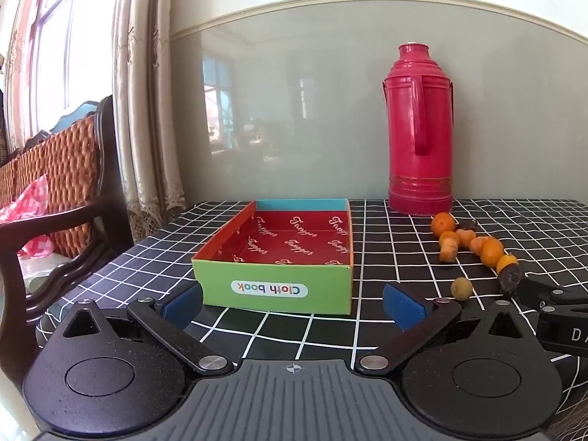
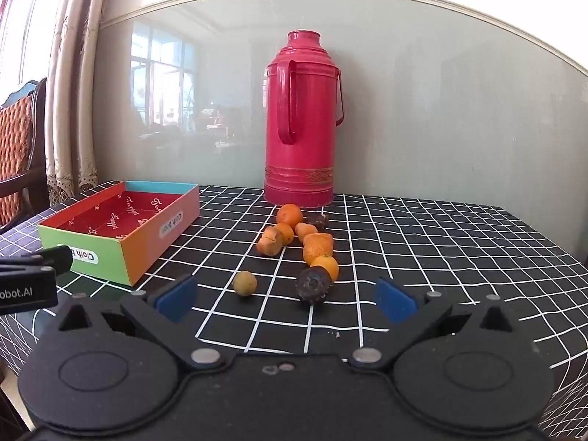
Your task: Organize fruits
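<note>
Left gripper (image 1: 292, 303): jaws spread wide, blue pads (image 1: 182, 303) apart, nothing between them. It sits low over the cloth (image 1: 128, 275), facing the green end of the box (image 1: 273, 286).

Right gripper (image 2: 286, 296): jaws likewise wide apart, holding nothing. Its blue pads (image 2: 395, 301) flank the near end of the fruit cluster without touching any piece.

Box: open-topped, red printed floor, green near wall labelled "Cloth book", orange side, blue far wall. Nothing visible in it. Stands on the left part of the table.

Fruit, all on the cloth to the right of the box, in front of the flask (image 2: 301, 125):
- round orange (image 2: 289, 215) at the far end, closest to the flask
- dark piece (image 2: 318, 221) just beside it
- several orange pieces in an irregular line running toward the camera, some touching; largest lump (image 2: 318, 246) mid-line
- second small orange (image 2: 327, 265) touching a dark spiky fruit (image 2: 313, 286) at the near end
- small tan round fruit (image 2: 244, 283) alone, apart from the line, between it and the box

Flask: red, upright, handle facing the cameras, against the grey-green wall.

Chair (image 1: 70, 169) and curtain (image 1: 147, 110) to the left of the table.
</note>
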`<action>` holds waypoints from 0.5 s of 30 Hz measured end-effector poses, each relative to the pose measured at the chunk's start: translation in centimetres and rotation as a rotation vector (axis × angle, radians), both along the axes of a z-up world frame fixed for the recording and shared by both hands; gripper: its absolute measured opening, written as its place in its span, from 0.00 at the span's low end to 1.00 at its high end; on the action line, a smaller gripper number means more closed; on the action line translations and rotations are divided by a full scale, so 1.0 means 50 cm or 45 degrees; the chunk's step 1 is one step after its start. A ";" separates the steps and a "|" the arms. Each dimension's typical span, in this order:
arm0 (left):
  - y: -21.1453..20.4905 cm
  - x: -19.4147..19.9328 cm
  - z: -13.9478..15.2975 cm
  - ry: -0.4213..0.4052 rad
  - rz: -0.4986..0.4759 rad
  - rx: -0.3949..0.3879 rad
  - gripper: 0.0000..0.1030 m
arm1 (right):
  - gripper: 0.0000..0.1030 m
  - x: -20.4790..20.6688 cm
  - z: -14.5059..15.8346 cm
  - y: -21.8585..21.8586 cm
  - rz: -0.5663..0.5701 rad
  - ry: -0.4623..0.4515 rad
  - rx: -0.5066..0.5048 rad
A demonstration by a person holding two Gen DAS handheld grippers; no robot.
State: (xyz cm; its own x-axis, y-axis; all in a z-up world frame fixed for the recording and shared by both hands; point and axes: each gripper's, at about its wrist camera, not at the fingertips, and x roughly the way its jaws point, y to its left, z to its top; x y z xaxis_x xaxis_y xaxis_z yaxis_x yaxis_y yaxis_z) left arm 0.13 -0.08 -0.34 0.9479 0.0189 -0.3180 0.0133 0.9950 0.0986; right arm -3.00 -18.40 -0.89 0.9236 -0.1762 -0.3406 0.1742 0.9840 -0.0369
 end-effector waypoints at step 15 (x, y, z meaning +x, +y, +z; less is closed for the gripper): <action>-0.004 0.000 -0.002 0.003 0.002 0.009 1.00 | 0.94 0.004 -0.005 -0.001 -0.005 0.011 0.003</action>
